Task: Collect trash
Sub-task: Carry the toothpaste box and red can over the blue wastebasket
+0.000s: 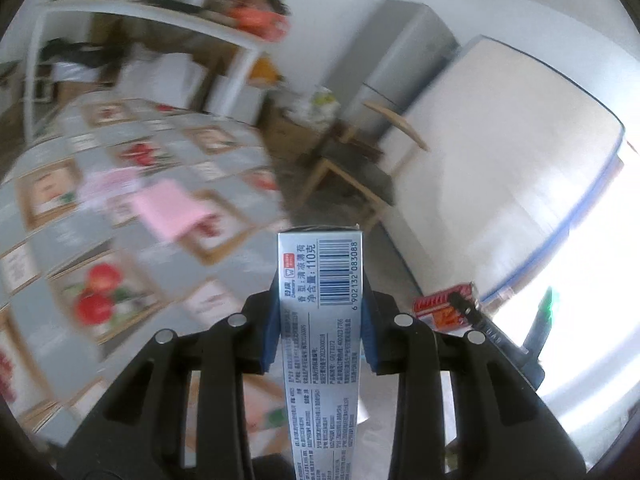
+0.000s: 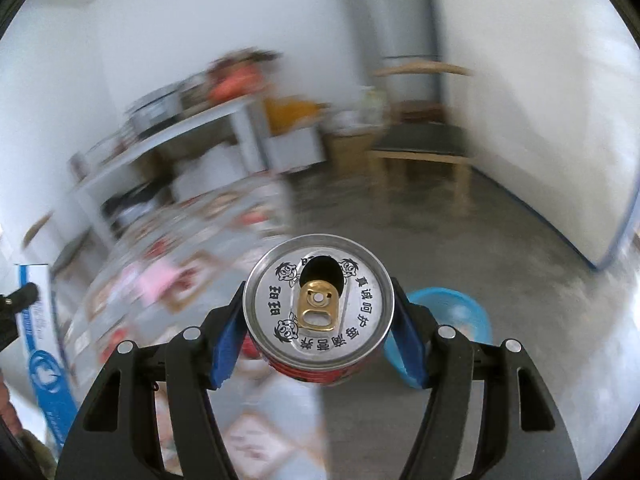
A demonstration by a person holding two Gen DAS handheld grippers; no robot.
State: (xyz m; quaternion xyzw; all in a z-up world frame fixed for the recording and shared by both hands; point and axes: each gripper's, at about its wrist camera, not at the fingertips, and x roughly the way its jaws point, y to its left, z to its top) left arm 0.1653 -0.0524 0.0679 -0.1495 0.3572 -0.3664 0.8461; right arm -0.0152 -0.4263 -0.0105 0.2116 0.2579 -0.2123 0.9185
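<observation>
My left gripper (image 1: 320, 320) is shut on a long silver-blue toothpaste box (image 1: 320, 280) with a barcode, held lengthwise between the blue pads above the table's edge. In the right wrist view my right gripper (image 2: 318, 316) is shut on an opened red drink can (image 2: 318, 292), its silver top and gold pull tab facing the camera. The same can (image 1: 444, 308) shows at the right in the left wrist view, and the toothpaste box (image 2: 40, 340) appears at the far left in the right wrist view. A pink cloth (image 1: 172, 208) lies on the patterned tablecloth (image 1: 100, 240).
A blue plastic basin (image 2: 460, 312) sits on the grey floor below the right gripper. A wooden chair (image 2: 420, 140) stands by a leaning white mattress (image 1: 500, 160). White shelves (image 1: 140, 32) with a microwave and a grey fridge (image 1: 396, 60) line the far wall.
</observation>
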